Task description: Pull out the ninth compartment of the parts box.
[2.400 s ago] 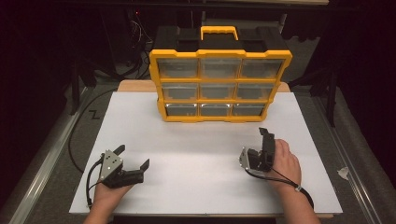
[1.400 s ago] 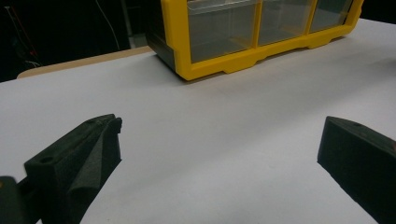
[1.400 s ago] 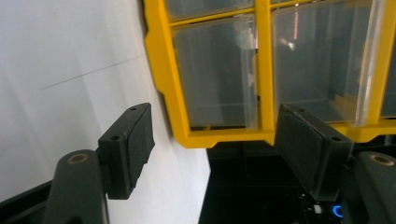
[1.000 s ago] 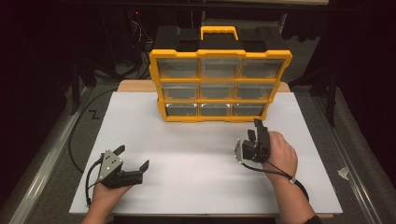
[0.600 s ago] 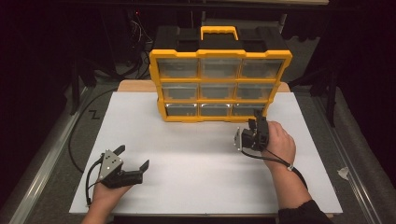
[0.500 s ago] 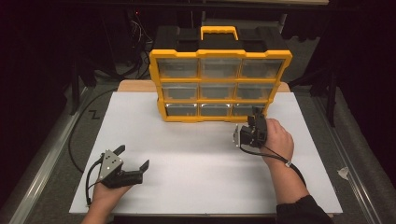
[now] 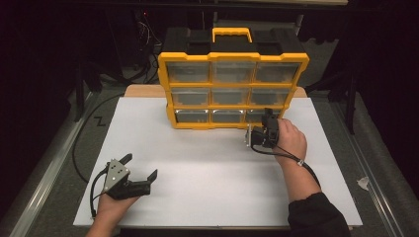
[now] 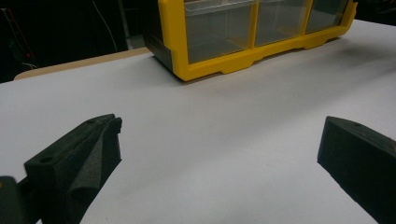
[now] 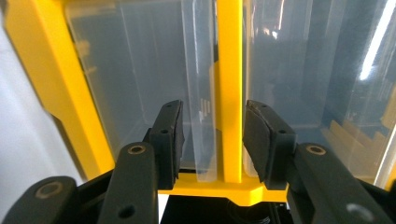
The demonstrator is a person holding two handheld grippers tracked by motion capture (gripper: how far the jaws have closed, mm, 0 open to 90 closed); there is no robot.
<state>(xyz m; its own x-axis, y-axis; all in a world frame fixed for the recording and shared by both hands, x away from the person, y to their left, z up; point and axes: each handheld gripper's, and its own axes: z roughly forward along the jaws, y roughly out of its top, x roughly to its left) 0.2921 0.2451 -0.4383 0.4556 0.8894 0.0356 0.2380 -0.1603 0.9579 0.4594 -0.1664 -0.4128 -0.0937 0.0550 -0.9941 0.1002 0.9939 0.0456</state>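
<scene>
Right gripper view: my right gripper is partly open, jaws straddling a yellow divider and clear drawer edge of the organizer; contact unclear, drawer contents blurred. Left gripper rests wide open on the table.

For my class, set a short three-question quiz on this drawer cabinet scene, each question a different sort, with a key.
1. True or false: the left tool rests open on the white table.
2. Which row of the yellow drawer cabinet does the right tool face? A top, B middle, C bottom.
3. Fill in: in the right gripper view, the jaws straddle a yellow ____ between two clear drawers.

Key: 1 true; 2 C; 3 divider.
</scene>
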